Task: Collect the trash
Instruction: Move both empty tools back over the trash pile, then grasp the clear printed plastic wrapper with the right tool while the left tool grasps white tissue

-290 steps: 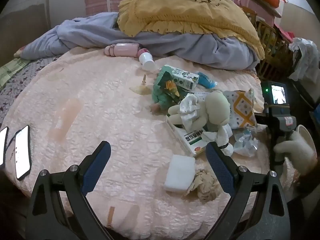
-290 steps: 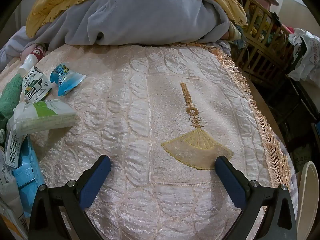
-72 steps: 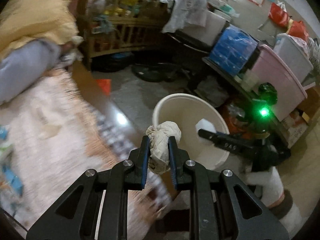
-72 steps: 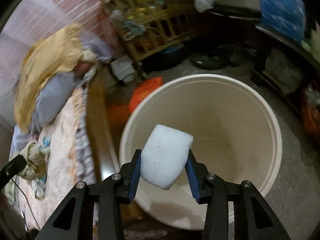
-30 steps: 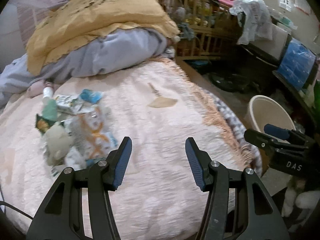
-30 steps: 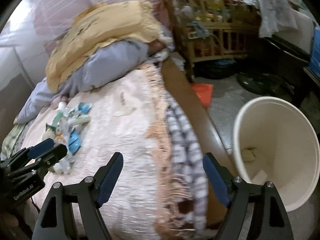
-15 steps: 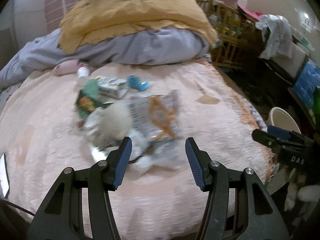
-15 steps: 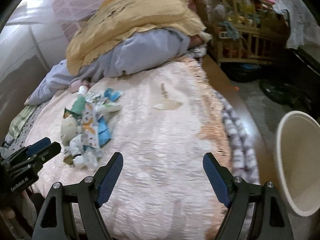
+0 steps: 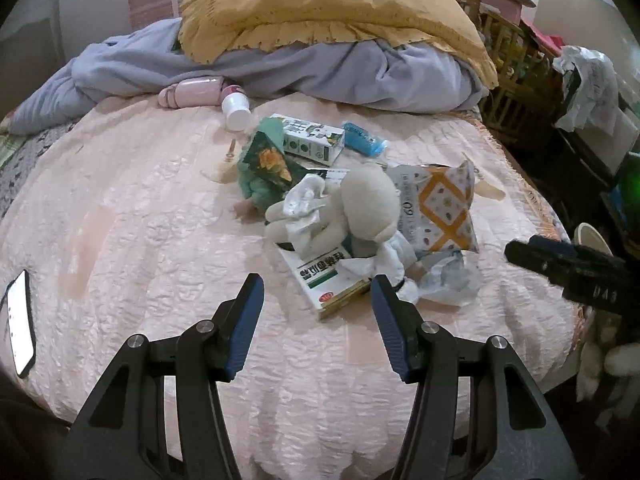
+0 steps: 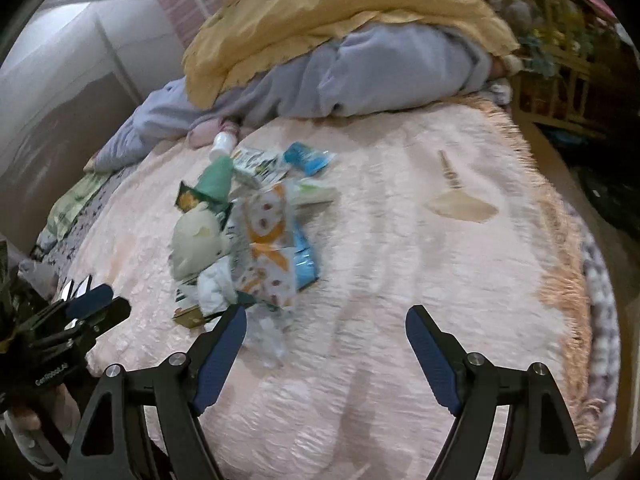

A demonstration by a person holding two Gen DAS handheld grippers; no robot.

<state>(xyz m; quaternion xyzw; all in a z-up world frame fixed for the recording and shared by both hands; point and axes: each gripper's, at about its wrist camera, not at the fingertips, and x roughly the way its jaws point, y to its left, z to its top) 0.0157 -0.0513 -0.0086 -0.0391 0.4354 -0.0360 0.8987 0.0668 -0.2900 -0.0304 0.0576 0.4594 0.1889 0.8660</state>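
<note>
A heap of litter lies on the pink bedspread (image 9: 140, 208): a white and green medicine box (image 9: 322, 276), a crumpled clear wrapper (image 9: 448, 280), an orange-patterned packet (image 9: 440, 208), a white tissue (image 9: 304, 204), a green carton (image 9: 312, 140) and a blue wrapper (image 9: 364, 142). A cream plush toy (image 9: 368, 208) lies on the heap. My left gripper (image 9: 316, 312) is open and empty just in front of the medicine box. My right gripper (image 10: 326, 344) is open and empty, near the heap's front edge, with the crumpled wrapper (image 10: 268, 340) by its left finger.
Yellow and grey bedding (image 9: 320, 32) is piled at the back. A pink bottle (image 9: 192, 94) and white cup (image 9: 236, 112) lie beside it. Two phones (image 9: 18, 320) lie at the left edge. The cream bin's rim (image 9: 592, 236) shows at the right, beyond the bed's fringed edge (image 10: 560, 240).
Both grippers dropped the crumpled paper and the white sponge into the bin, opened, and swung back to the bed. In the last half second they moved closer to the heap.
</note>
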